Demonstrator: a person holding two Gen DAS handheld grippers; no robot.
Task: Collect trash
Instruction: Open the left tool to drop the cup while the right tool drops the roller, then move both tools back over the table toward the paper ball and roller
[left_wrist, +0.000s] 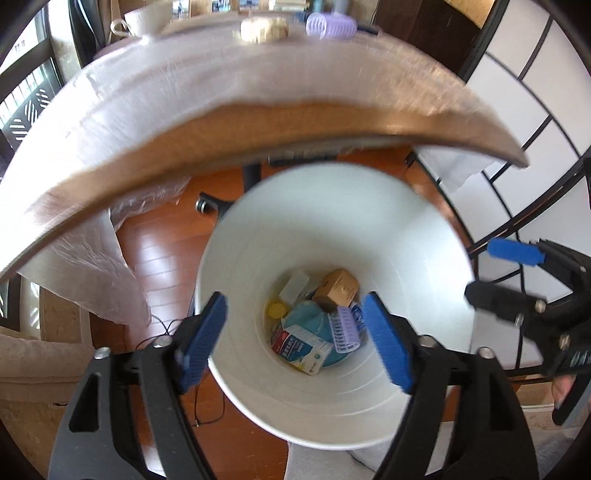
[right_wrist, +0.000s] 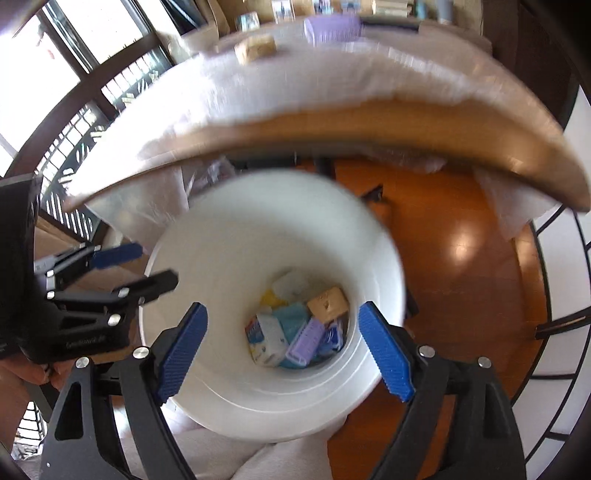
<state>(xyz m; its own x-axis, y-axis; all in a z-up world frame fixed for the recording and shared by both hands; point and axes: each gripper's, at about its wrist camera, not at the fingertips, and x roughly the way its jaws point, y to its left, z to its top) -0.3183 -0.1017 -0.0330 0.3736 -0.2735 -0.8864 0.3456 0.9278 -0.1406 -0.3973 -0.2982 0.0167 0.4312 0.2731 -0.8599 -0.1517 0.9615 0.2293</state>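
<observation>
Two wrist views, steeply downward and close over the same white bin (left_wrist: 332, 413) – table edge (left_wrist: 295, 125) beyond.

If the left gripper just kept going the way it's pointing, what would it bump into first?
Probably the trash at the bottom of the white bin, likely the purple curler; the left gripper is open and empty.

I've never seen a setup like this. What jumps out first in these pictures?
A big white bucket stands on the wooden floor below the table edge, with trash at its bottom: a purple hair roller, a small brown box and a yellow cap. Both blue-padded grippers, left and right, hang open and empty above it. Up on the cloth-covered table, another purple roller remains.
</observation>
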